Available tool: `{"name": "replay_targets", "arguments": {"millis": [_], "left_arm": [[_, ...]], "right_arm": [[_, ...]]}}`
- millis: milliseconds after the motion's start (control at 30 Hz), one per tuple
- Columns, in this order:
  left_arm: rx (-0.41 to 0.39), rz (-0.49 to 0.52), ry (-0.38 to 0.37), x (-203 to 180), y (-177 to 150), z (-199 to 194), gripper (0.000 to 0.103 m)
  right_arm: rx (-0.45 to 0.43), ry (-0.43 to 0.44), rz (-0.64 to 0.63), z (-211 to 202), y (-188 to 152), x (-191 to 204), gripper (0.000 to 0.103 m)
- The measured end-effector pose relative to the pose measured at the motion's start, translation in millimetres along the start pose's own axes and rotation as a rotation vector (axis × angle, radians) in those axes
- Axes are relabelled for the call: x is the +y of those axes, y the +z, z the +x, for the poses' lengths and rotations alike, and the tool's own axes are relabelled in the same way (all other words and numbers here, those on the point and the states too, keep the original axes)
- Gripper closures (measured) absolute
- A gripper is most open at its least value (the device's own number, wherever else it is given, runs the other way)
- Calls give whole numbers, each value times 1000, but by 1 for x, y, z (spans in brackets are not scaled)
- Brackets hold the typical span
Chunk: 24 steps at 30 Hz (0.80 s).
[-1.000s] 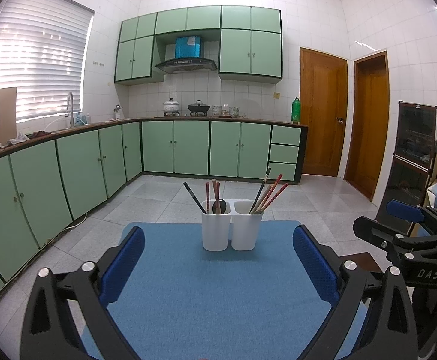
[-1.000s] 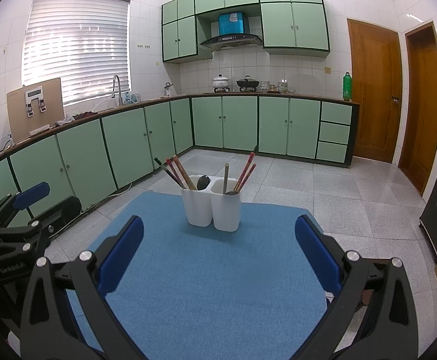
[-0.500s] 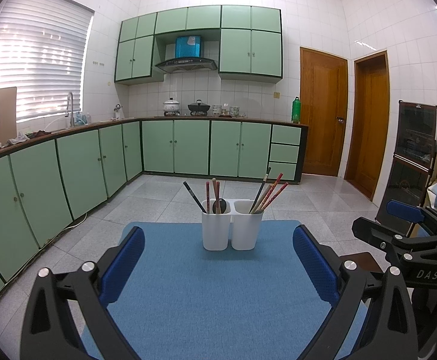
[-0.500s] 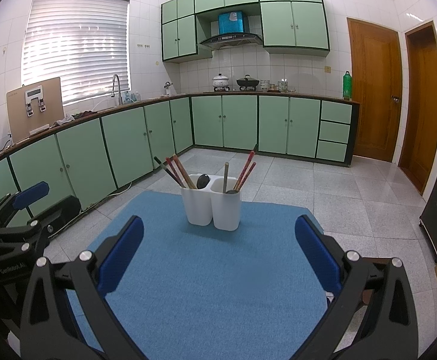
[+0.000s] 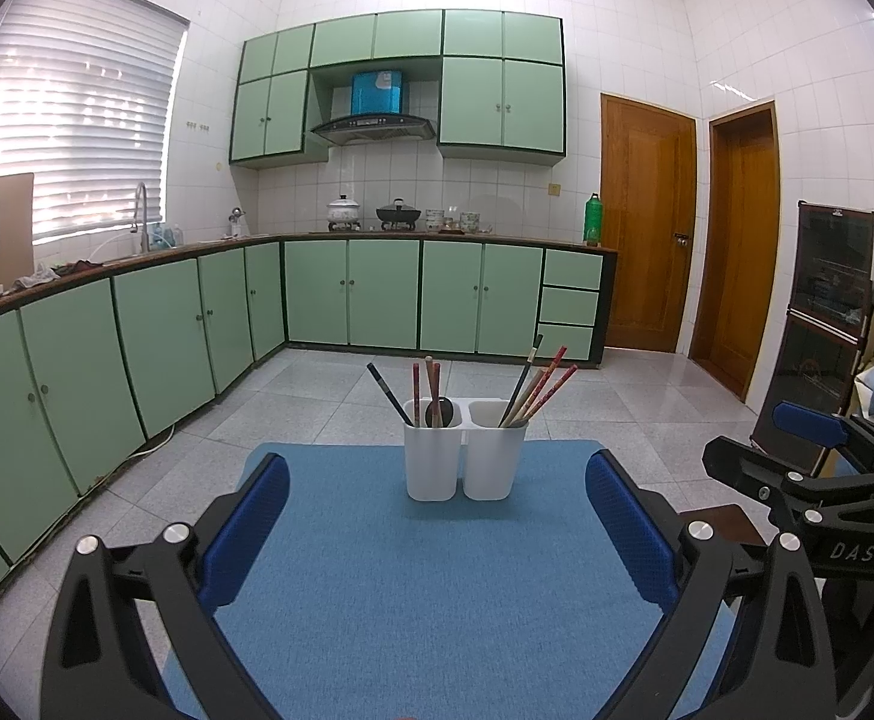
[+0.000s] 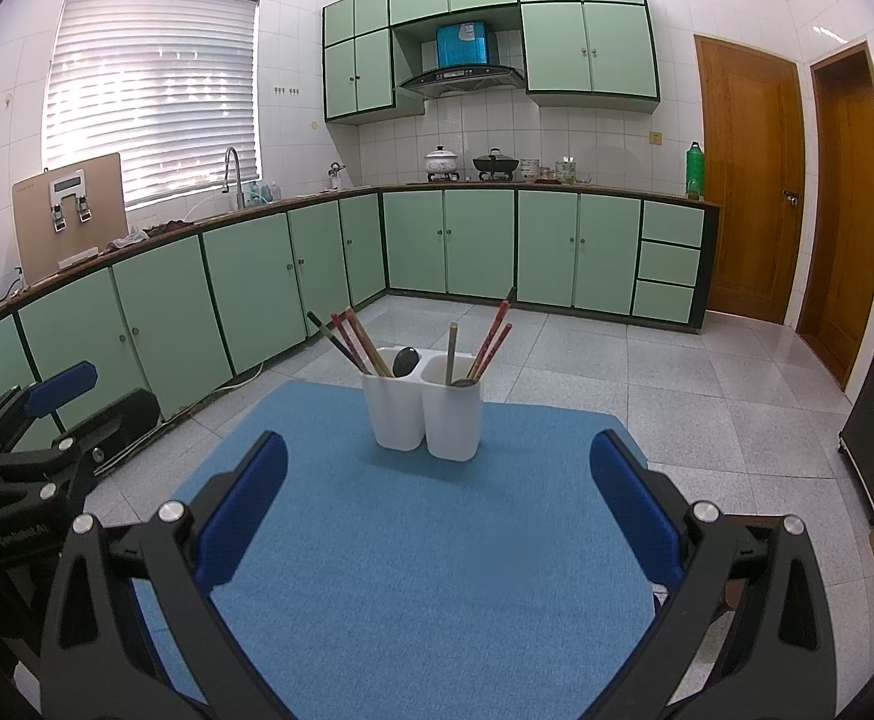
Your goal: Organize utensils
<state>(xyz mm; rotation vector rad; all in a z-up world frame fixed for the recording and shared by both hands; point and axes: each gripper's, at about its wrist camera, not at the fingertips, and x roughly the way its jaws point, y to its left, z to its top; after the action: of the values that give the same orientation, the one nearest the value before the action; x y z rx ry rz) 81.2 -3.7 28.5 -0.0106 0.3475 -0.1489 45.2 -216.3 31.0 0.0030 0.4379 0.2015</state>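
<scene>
Standing loose in twin white holders (image 5: 464,459) mid-desk (image 5: 437,600), the chopsticks (image 5: 536,384) and spoon (image 6: 406,361) look light, stiff and slick; best pinched near their upper ends. Left tool (image 5: 437,522) and right tool (image 6: 437,513) gape wide, empty.

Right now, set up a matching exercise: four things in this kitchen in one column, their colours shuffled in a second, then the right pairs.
Things
1. utensil holders
2. table mat
3. bottle on the counter
4. doors

Colours
A. brown wood
B. white
C. green
D. blue

Pairs: 1-B, 2-D, 3-C, 4-A
</scene>
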Motion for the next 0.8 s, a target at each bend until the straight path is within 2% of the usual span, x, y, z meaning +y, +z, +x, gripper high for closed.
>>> {"name": "replay_targets", "arguments": {"millis": [800], "left_arm": [[7,-5,-3,0,1,3,6]], "right_arm": [[6,-1,-2,4,-3,1,5]]}}
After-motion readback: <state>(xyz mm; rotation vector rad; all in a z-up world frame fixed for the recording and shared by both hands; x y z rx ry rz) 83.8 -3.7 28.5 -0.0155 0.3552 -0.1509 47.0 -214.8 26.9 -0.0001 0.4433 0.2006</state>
